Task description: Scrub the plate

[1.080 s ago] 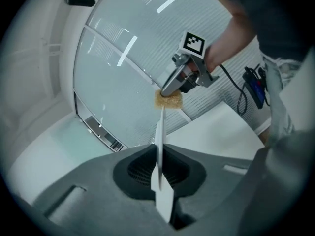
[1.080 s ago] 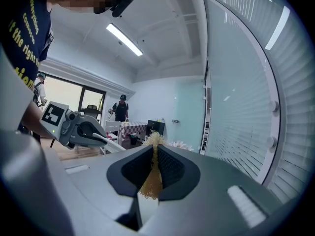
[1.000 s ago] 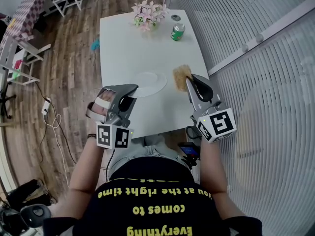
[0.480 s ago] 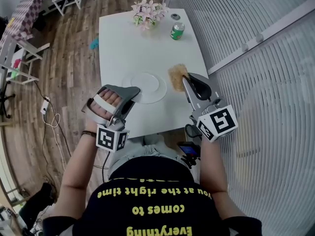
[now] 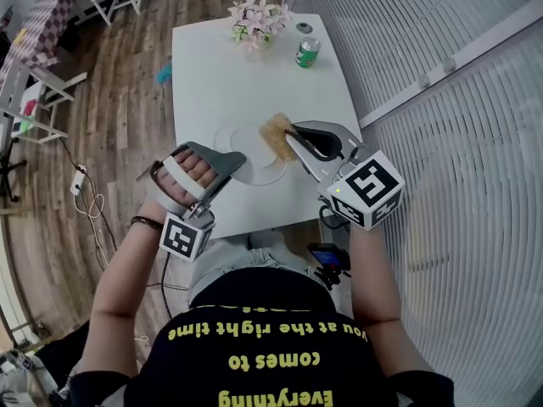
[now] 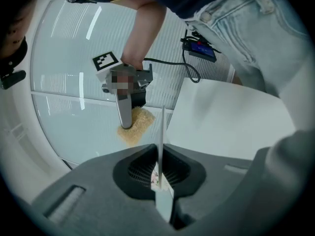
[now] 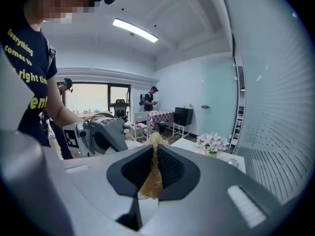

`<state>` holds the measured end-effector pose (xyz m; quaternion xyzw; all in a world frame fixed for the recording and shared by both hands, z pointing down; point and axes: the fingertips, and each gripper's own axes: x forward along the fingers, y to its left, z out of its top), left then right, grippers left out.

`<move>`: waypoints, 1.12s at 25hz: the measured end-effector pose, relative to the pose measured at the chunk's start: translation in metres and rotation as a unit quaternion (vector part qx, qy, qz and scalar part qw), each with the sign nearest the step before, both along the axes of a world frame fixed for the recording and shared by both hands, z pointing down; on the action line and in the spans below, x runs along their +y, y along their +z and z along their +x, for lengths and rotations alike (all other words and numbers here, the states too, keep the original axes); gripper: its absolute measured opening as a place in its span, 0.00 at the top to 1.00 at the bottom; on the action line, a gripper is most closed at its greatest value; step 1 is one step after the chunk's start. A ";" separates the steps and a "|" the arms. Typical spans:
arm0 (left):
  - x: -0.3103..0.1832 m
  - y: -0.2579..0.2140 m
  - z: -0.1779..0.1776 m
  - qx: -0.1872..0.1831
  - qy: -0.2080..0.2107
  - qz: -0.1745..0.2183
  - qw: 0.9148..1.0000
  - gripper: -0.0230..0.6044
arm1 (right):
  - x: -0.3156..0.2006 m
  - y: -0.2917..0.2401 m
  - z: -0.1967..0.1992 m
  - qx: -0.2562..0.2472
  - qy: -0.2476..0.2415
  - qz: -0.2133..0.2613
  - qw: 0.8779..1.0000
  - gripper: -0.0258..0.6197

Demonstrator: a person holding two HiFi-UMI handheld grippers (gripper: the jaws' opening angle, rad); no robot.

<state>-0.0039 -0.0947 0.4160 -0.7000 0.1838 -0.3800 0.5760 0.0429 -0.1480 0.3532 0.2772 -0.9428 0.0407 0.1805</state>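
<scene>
At the white counter (image 5: 212,66), the left gripper (image 5: 235,161) clamps its jaws on the near rim of the plate (image 5: 246,142), which lies toward the counter's front edge. The right gripper (image 5: 293,140) pinches a straw-coloured scrubber (image 5: 277,136) between closed jaws over the plate's right side. The hold on the thin rim looks slight. Hard scrubbing could twist the plate free or shove it toward the edge, and the loose-fibred scrubber could slip from its jaws.
</scene>
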 end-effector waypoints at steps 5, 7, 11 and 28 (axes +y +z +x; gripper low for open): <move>0.005 -0.006 0.003 0.001 0.014 0.013 1.000 0.94 | -0.004 -0.005 -0.033 0.023 -0.054 -0.006 0.998 0.91; 0.007 -0.009 0.006 0.005 0.019 0.017 1.000 0.94 | -0.006 -0.006 -0.044 0.030 -0.073 -0.007 0.997 0.91; 0.010 -0.006 0.009 -0.002 0.027 0.017 1.000 0.94 | -0.004 -0.010 -0.063 0.043 -0.107 -0.010 0.993 0.91; 0.021 -0.006 0.019 -0.032 0.072 0.031 0.996 0.94 | -0.006 0.025 -0.068 0.112 -0.126 -0.039 0.985 0.91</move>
